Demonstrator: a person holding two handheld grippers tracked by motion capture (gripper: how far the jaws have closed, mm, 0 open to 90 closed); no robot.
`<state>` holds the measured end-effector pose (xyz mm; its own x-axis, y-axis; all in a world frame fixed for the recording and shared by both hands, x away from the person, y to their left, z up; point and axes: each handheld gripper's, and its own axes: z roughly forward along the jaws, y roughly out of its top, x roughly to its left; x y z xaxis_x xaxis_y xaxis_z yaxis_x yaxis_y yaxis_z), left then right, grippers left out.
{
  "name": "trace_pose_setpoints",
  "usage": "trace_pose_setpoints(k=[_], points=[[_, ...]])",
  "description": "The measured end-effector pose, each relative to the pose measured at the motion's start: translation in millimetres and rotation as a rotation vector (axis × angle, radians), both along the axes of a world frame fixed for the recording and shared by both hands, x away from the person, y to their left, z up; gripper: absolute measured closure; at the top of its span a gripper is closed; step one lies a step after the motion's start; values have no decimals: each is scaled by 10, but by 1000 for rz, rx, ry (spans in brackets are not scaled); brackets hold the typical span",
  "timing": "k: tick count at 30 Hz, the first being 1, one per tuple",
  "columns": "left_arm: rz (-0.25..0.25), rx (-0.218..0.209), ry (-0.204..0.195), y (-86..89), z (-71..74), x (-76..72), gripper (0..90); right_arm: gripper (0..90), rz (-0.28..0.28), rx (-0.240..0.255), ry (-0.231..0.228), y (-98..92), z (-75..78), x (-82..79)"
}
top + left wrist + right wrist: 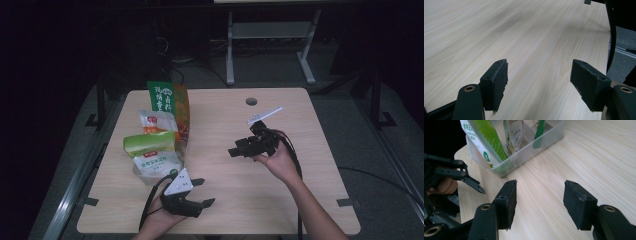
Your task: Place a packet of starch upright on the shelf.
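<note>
A pale wooden table (280, 200) sits in a dark room, with a small round hole (251, 101) near its far edge and the metal legs of another stand (230, 50) on the floor beyond. At the table's left side stands a clear plastic bin (541, 143), and between it and the two grippers the wood lies bare, nothing in the way. The bin holds upright snack bags: I count four from above, a tall green one with an orange side (167, 102) at the back, a white one with a red label (156, 122) before it, a light green one (149, 143) next, and a white bag with green print (156, 166) at the front, leaning over the near rim. In the right gripper view the bags crowd together so the count is harder to check there. The left gripper (201, 192) rests low at the near edge, just beside the front bag, its jaws spread wide over bare wood and pinching nothing. The right gripper (234, 151) hangs over the middle of the table, pointed toward the bin but well apart from it, jaws likewise spread with nothing between them. Two grippers, two hands, one bin.
</note>
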<state>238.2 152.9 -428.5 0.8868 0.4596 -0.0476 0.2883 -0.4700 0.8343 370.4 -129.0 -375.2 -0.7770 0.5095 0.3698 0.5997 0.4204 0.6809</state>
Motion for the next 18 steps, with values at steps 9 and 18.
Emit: trace_pose_setpoints(k=[9,18], points=[[5,-9,6,8,7,0,300,427,-26,2,-1,-172,-63,-67],[11,-20,7,15,3,8,300,427,-49,11,21,-338,-178,-154]])
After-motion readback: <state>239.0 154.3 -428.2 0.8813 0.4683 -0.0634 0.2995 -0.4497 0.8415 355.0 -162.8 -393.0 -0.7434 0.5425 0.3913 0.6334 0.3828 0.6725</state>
